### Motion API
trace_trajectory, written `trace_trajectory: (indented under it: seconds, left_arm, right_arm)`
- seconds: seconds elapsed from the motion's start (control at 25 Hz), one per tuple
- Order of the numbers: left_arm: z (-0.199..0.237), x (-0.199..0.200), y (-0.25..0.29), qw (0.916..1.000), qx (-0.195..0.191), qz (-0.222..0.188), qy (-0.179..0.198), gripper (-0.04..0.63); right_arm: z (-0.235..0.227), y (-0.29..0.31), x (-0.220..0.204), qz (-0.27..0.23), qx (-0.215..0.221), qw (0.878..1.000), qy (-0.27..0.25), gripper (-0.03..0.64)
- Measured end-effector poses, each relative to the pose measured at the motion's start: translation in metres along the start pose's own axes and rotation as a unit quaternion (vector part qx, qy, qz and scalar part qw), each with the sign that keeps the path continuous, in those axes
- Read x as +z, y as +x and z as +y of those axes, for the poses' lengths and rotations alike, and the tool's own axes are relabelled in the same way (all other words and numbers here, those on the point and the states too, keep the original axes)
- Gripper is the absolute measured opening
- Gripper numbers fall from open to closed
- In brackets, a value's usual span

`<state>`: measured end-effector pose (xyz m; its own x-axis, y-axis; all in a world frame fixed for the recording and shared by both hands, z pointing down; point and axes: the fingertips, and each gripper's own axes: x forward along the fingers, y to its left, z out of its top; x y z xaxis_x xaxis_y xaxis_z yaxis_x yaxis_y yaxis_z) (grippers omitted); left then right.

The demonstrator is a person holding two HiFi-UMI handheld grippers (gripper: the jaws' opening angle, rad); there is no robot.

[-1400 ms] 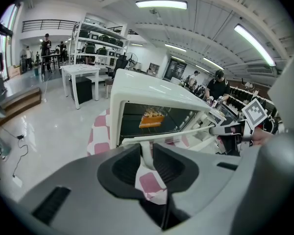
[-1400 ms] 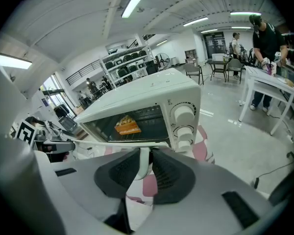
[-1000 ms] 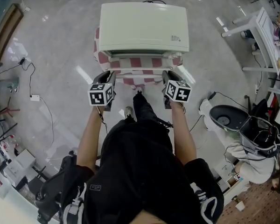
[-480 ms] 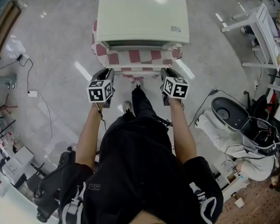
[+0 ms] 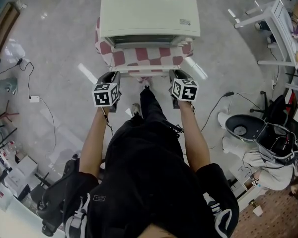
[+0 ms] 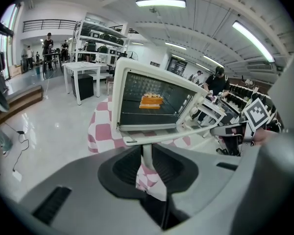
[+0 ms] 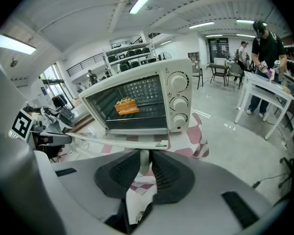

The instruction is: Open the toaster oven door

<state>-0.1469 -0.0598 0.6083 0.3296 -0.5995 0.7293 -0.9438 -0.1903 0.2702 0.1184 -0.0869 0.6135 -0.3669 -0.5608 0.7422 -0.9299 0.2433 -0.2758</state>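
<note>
Though the head view hides their jaws, left gripper (image 6: 146, 155) and right gripper (image 7: 144, 164) each pinch the toaster oven door handle (image 6: 186, 133) near its ends.

- No word, brand or number is legible anywhere;
- the small label (image 5: 185, 22) on top of the toaster oven (image 5: 149, 9) is too small to read;
- left gripper (image 5: 111, 77) and right gripper (image 5: 178, 76) bear only black-and-white square markers.
</note>
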Motion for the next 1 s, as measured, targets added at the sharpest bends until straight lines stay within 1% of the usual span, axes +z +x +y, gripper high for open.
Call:
trace_trajectory:
  seconds: [0.68,1.0]
  left_arm:
    - [0.004,-0.037,0.008,1.0,0.0,0.009,-0.002,0.076]
    - [0.006,-0.058,0.013,0.9999,0.0,0.007,0.007,0.076]
  right_arm:
    - [-0.002,0.01,-0.037,-0.006,-0.021,1.0,-0.007,0.091]
    - [-0.003,0.014,-0.055,-0.01,-0.025,1.0,-0.011,0.089]
